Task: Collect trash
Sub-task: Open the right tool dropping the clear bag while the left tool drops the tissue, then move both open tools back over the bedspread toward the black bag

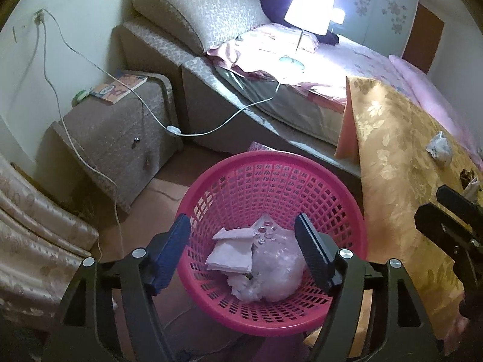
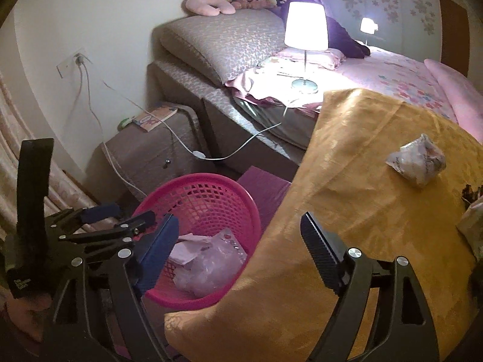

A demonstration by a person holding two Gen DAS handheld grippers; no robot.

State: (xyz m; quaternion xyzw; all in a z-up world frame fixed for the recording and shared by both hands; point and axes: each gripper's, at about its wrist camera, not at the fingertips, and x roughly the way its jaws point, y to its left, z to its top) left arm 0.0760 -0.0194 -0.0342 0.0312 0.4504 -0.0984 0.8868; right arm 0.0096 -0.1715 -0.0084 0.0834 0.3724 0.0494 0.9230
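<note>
A pink mesh basket (image 1: 271, 158) stands on the floor beside a surface draped in gold cloth (image 1: 398, 157). It holds crumpled white paper (image 1: 229, 253) and a clear plastic bag (image 1: 271, 268). My left gripper (image 1: 244, 250) hangs open over the basket mouth with nothing between its fingers. My right gripper (image 2: 240, 252) is open too, straddling the cloth's edge (image 2: 302, 181) and the basket (image 2: 196, 178), and grips nothing. A crumpled wrapper (image 2: 418, 160) lies on the cloth, ahead and to the right of it; the left wrist view shows this wrapper (image 1: 439, 147) at the far right.
A padded nightstand (image 1: 120, 138) with a book (image 1: 120, 87) stands left of the basket. A white cord (image 1: 172, 129) runs from a wall socket to a lit lamp (image 1: 308, 9) on the bed (image 1: 347, 60). A curtain (image 1: 36, 235) hangs at the left. More items sit at the cloth's right edge (image 2: 472, 208).
</note>
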